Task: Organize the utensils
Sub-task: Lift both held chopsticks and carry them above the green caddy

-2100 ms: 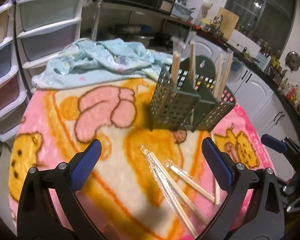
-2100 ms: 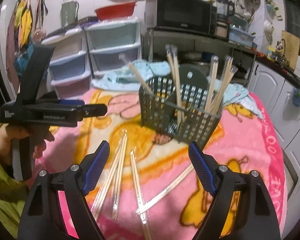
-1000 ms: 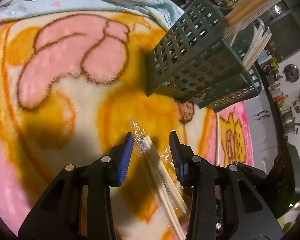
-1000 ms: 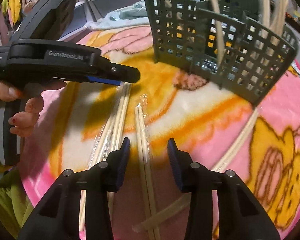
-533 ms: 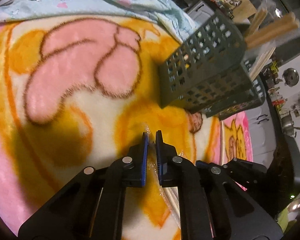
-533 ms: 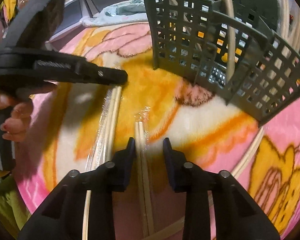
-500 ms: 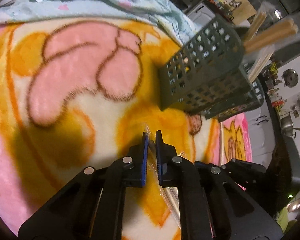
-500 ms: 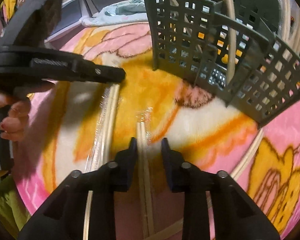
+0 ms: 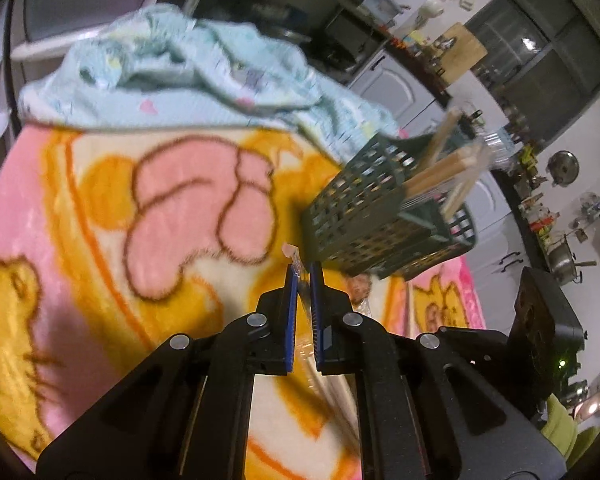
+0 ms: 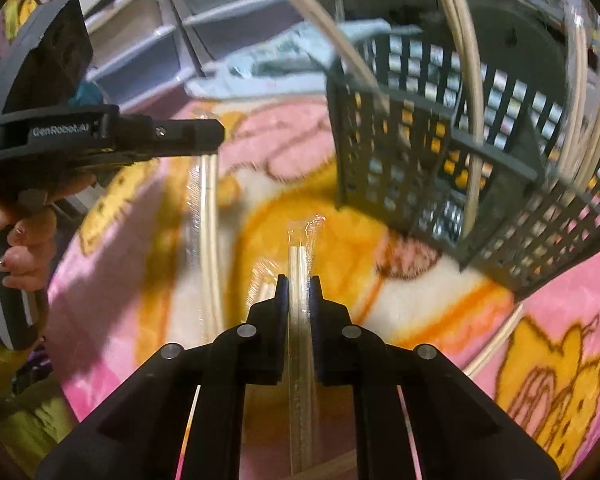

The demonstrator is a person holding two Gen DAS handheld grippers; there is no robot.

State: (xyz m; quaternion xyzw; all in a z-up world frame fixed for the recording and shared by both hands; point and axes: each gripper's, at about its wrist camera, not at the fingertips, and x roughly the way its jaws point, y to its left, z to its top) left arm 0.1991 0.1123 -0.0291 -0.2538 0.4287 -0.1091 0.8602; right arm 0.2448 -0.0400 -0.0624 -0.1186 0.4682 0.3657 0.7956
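My left gripper [image 9: 302, 274] is shut on a plastic-wrapped pair of chopsticks [image 9: 293, 258] and holds it above the blanket; in the right wrist view [image 10: 210, 136] that pair [image 10: 209, 200] hangs down from it. My right gripper [image 10: 299, 280] is shut on another wrapped pair of chopsticks [image 10: 300, 256], its tip sticking out forward. The dark green mesh utensil basket [image 9: 376, 216] stands ahead with several chopsticks upright in it; it fills the upper right of the right wrist view [image 10: 460, 152].
A pink and yellow cartoon blanket [image 9: 100, 208] covers the table. A light blue cloth [image 9: 188, 80] lies bunched at its far edge. One more wrapped pair of chopsticks [image 10: 496, 344] lies right of the basket. Plastic drawers [image 10: 172, 40] stand behind.
Both grippers have closed on wrapped chopstick pairs and lifted them off the blanket. The views have risen and come nearer to the basket.
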